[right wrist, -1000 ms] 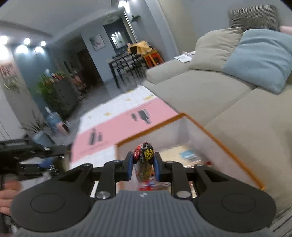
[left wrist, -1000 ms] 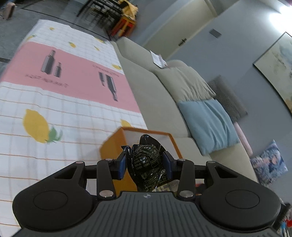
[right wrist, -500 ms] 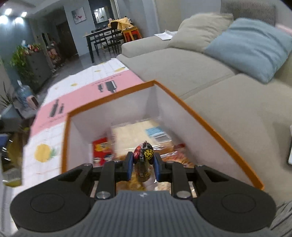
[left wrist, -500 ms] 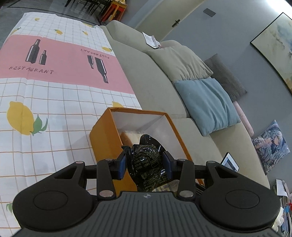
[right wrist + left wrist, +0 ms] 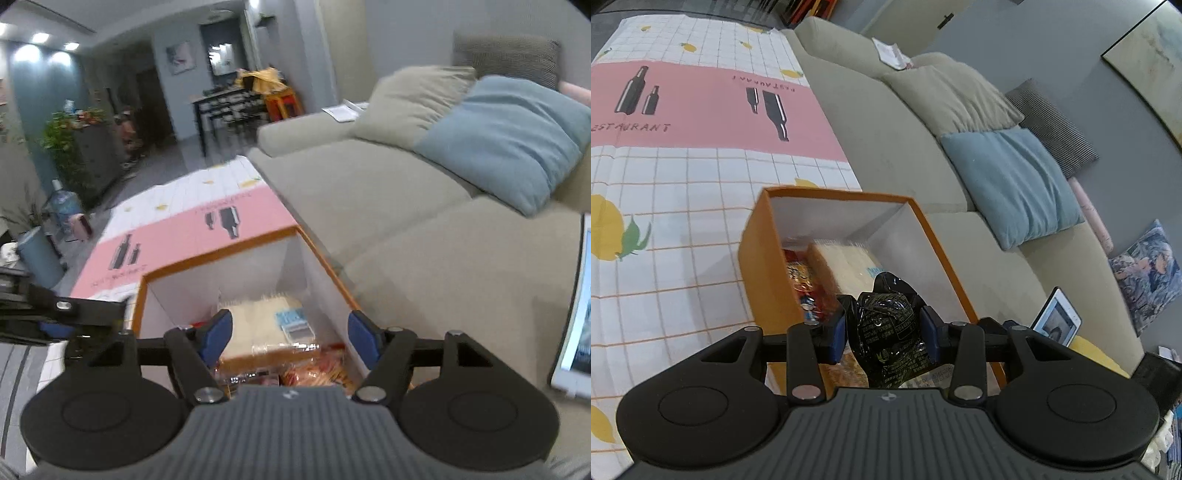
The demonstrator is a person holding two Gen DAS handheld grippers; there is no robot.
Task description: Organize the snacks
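Observation:
An orange box (image 5: 759, 273) with white inner walls stands on the patterned cloth beside the sofa. Inside lie a pale wrapped loaf-like pack (image 5: 846, 266) and red snack packets (image 5: 803, 280). My left gripper (image 5: 882, 330) is shut on a crumpled black foil snack packet (image 5: 886, 328), held over the box's near end. In the right wrist view the same box (image 5: 325, 266) lies below my right gripper (image 5: 290, 330), whose jaws are opening with nothing between them. Beneath it show the pale pack (image 5: 266, 325) and orange-red packets (image 5: 317, 371). The left gripper's arm (image 5: 62, 314) reaches in at the left edge.
A beige sofa (image 5: 894, 147) with beige, blue (image 5: 1008, 181) and grey cushions runs along the box's right side. A tablet (image 5: 576, 314) leans on the sofa seat near the box. The cloth (image 5: 683, 177) with pink band and lemons covers the surface left of the box.
My right gripper let go of the small red-and-yellow snack it held; its jaws now stand wide over the box. My left gripper carried the black packet closer over the box.

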